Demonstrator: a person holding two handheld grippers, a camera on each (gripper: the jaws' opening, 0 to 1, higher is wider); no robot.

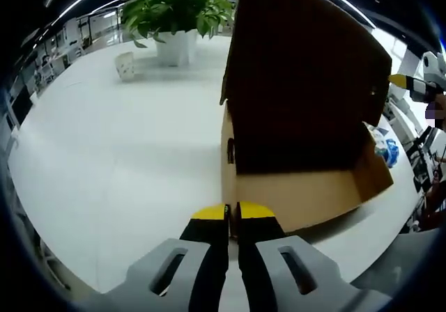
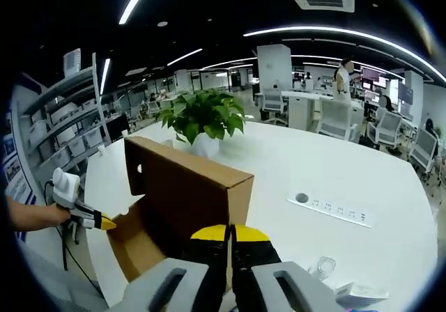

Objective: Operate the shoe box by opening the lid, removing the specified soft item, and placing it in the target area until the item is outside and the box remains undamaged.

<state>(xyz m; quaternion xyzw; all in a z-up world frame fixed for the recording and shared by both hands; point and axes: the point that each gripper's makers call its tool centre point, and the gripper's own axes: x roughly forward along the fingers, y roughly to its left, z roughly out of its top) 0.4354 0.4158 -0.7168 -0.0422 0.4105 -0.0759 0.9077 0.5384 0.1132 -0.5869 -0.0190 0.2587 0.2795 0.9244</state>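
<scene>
The brown shoe box (image 1: pixel 293 197) stands on the white table (image 1: pixel 118 159) with its lid (image 1: pixel 306 68) raised, dark underside toward me. My left gripper (image 1: pixel 232 213) is shut, its yellow tips against the box's near lower corner. In the right gripper view the lid's brown outer face (image 2: pixel 188 186) fills the middle and my right gripper (image 2: pixel 228 232) is shut at its near edge, seemingly pinching the cardboard. The right gripper (image 1: pixel 401 81) meets the lid's right edge in the left gripper view. The left gripper (image 2: pixel 104 222) touches a side flap (image 2: pixel 132 246). The box's inside is hidden.
A potted plant (image 1: pixel 178 12) and a small white cup (image 1: pixel 125 65) stand at the far side of the table. A blue-white packet (image 1: pixel 387 148) lies behind the box. A socket strip (image 2: pixel 334 211), a glass (image 2: pixel 322 264) and office chairs (image 2: pixel 338 120) are further right.
</scene>
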